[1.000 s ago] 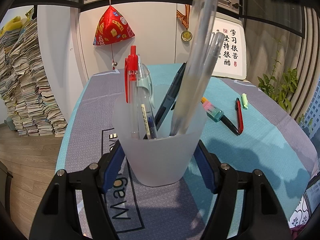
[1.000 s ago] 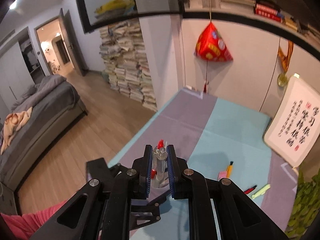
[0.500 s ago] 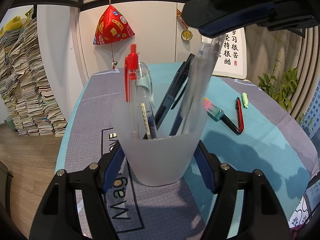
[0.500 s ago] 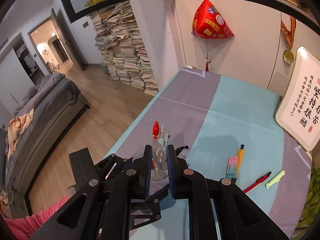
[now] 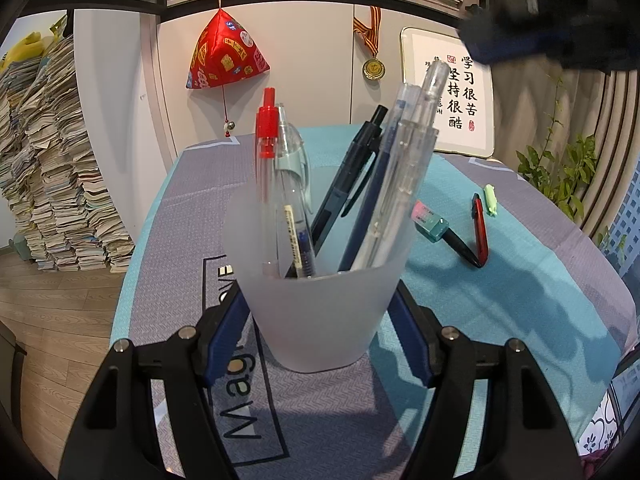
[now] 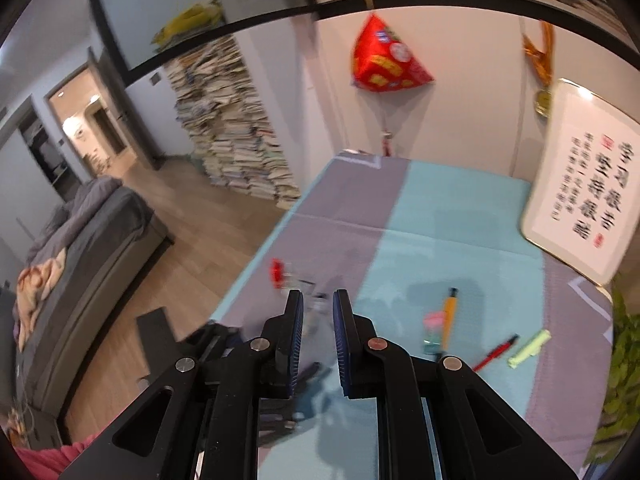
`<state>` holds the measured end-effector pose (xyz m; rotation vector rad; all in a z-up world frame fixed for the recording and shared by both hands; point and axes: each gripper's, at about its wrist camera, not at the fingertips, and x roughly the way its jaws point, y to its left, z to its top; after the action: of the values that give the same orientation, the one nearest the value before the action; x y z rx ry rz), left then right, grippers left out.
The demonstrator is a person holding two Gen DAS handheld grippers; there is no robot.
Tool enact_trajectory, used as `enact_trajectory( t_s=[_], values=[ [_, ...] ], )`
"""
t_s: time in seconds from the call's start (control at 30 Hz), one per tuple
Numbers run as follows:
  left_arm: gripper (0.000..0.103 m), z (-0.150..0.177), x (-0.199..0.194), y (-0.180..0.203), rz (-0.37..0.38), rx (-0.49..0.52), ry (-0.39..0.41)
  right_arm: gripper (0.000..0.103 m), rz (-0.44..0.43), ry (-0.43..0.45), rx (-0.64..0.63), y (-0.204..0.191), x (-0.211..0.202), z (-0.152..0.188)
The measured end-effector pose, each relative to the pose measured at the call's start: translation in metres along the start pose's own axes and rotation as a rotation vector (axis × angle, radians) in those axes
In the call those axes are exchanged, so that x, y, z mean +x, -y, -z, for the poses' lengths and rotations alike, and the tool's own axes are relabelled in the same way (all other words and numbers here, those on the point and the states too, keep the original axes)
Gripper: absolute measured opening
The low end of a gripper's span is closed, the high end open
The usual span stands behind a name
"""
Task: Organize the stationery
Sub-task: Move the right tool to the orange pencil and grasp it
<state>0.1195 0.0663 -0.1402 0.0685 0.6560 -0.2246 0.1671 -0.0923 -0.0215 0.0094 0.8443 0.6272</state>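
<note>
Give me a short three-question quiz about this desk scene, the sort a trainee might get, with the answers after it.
1. True or false: the left gripper is clamped on the frosted cup.
2. Which of these stands in the cup? A) the red-capped pen B) the green highlighter C) the red and black pen
3. Fill in: the right gripper holds ____ between its blue pads.

Key
1. True; both blue pads press on the cup's sides.
2. A; the other two lie on the tablecloth to the cup's right.
3. Nothing; its jaws stand close together with a bare gap between them.
</note>
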Motion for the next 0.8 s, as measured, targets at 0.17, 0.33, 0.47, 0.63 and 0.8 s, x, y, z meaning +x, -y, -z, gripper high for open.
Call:
enact_trajectory(
  t_s=[0.17, 0.33, 0.47, 0.63, 0.8],
  values=[
    [0.068, 0.0, 0.0, 0.0, -0.001, 0.001, 0.0, 0.015, 0.126, -0.105, 0.078, 0.044, 0.029, 0.021],
    [0.068, 0.0, -0.001, -0.001, -0.002, 0.002, -0.001, 0.016, 0.182, -0.227, 0.141, 0.077, 0.069, 0.046],
    [0.068, 0.0, -0.001, -0.001, -0.002, 0.002, -0.001, 0.027, 0.164, -0.275, 0.17, 0.088, 0.089, 0.055],
    [0.068, 0.0, -0.001, -0.001, -0.002, 0.002, -0.002, 0.034, 0.176, -0.293, 0.166, 0.09, 0.105, 0.058],
    [0.068, 0.0, -0.001, -0.001, -0.001, 0.001, -0.001, 0.034, 0.2, -0.307, 0.14, 0.088, 0.116, 0.06]
  ],
)
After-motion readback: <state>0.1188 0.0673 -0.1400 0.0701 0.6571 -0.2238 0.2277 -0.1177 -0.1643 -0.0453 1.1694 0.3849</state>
